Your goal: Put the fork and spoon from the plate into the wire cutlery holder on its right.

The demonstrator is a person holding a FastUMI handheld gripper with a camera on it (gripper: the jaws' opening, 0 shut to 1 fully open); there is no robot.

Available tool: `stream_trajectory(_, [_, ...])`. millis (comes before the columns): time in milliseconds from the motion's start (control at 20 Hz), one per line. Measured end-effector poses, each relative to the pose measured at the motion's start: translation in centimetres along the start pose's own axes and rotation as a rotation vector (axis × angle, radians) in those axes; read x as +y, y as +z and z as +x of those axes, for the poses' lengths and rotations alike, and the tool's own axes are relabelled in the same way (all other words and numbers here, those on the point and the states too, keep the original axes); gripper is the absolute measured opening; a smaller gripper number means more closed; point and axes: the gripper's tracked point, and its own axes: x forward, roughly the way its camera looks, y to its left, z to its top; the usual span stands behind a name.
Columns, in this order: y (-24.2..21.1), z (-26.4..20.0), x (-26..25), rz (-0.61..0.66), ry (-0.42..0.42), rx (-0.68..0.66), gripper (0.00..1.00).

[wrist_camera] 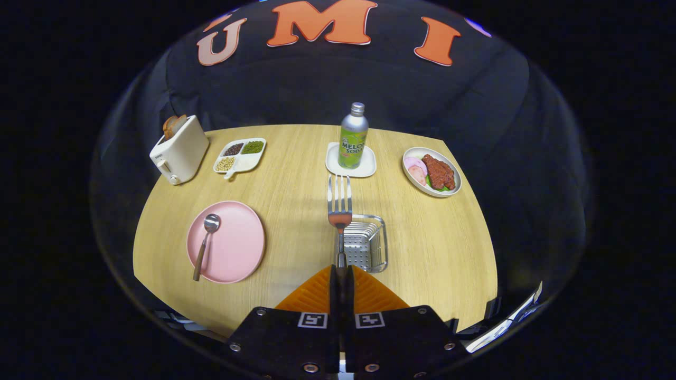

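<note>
The gripper [341, 270] holds the fork [339, 203] by its handle, both fingers pressed together on it, tines pointing straight ahead beyond the fingertips. The fork hangs over the wire cutlery holder [365, 241], which sits just ahead of the fingers near the desk's [433, 248] front edge. The spoon [206, 244] lies on the pink plate [237, 248], to the holder's left. Along the far edge stand a toaster [179, 149] at the left corner, a divided dish of beans [240, 155], a soda bottle [353, 136] on a white coaster [350, 162], and a plate of meat [432, 171].
</note>
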Motion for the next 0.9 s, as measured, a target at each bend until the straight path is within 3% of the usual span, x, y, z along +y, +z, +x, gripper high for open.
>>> stream_trajectory(450, [-2.2,1.5,-4.0,-0.122,0.001,0.209,0.05])
stream_trajectory(700, [-3.0,2.7,-3.9,-0.232,0.036,0.326,0.06])
stream_trajectory(900, [-3.2,3.4,-3.4,-0.244,0.064,0.414,0.06])
